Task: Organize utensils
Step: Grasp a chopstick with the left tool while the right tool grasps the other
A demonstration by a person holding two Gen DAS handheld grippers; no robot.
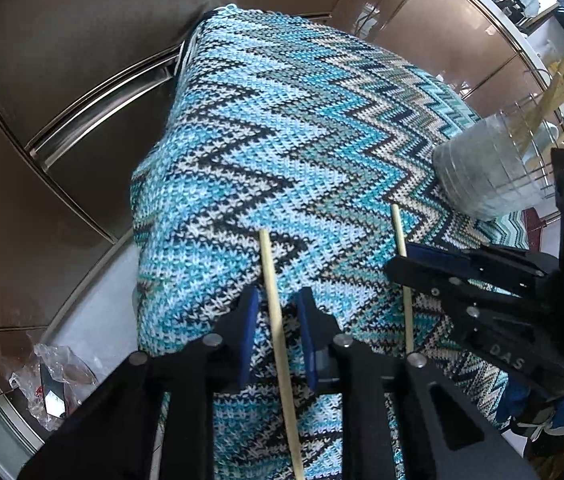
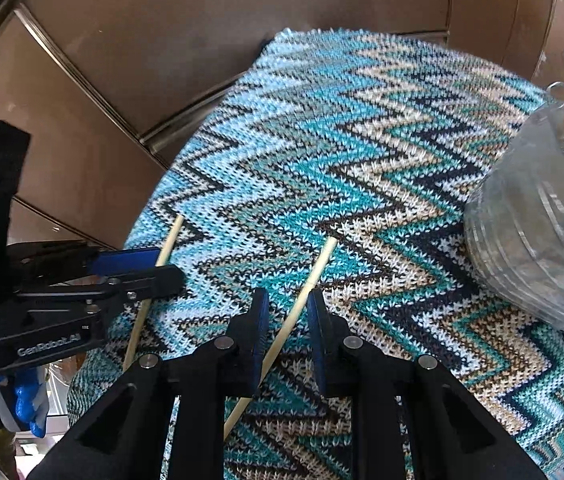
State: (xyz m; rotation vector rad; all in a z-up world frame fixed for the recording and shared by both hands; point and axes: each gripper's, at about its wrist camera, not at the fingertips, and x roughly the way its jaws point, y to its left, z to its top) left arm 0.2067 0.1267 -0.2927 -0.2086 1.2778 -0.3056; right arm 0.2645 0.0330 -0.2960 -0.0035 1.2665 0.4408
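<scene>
Two pale wooden chopsticks lie on a blue zigzag knitted cloth (image 1: 282, 128). In the left wrist view, one chopstick (image 1: 276, 312) runs between the blue pads of my left gripper (image 1: 278, 312), whose jaws are open around it without touching. The second chopstick (image 1: 401, 248) lies to the right, between the fingers of my right gripper (image 1: 409, 260). In the right wrist view, that chopstick (image 2: 305, 296) passes between the open jaws of my right gripper (image 2: 287, 312). The other chopstick (image 2: 162, 256) lies at the left under my left gripper (image 2: 142, 268).
A clear plastic cup (image 1: 489, 168) holding more wooden utensils stands on the cloth at the right, also in the right wrist view (image 2: 541, 232). Brown cabinet panels (image 1: 62, 60) stand behind. A crumpled plastic wrapper (image 1: 50, 384) lies on the floor at the left.
</scene>
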